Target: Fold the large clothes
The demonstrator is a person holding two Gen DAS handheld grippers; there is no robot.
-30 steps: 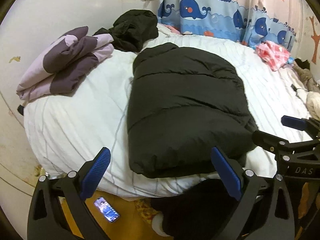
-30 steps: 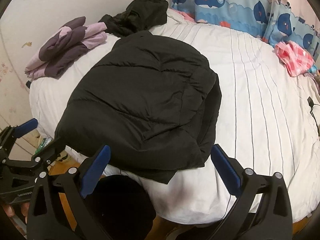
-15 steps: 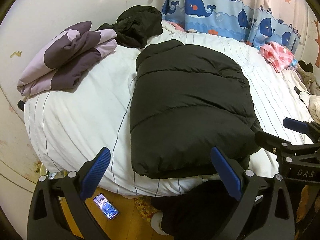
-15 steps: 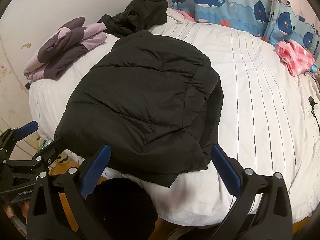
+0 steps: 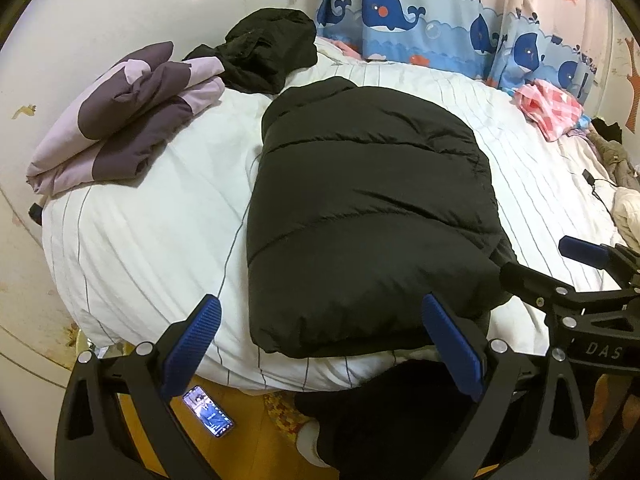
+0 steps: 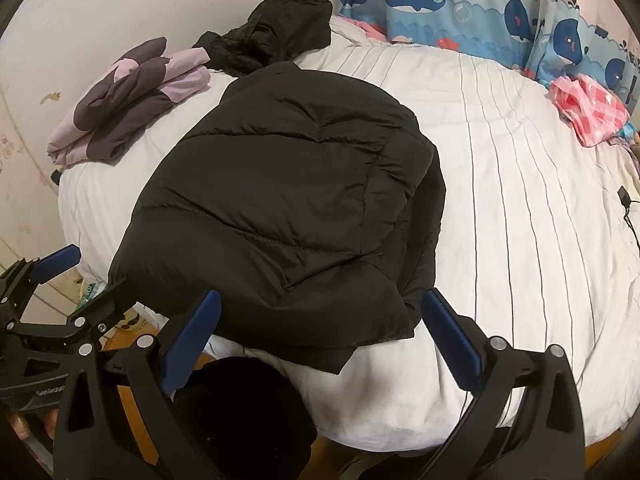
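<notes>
Black puffer jacket (image 5: 368,216) lying half-folded on the bed (image 5: 152,240), hem nearest us for grabbing.
We are holding left tongs (image 5: 320,344) and right tongs (image 6: 320,340) spread, empty, hovering off its hem.

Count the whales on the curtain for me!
4 whales show in the left view: one big, one at the curtain's left edge, two toward the right. Folds may hide more.

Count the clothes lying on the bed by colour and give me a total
Black: 2, the puffer jacket and the crumpled garment
Purple: 1, the folded jacket
Pink checked: 1, the bundle
Total: 4
</notes>
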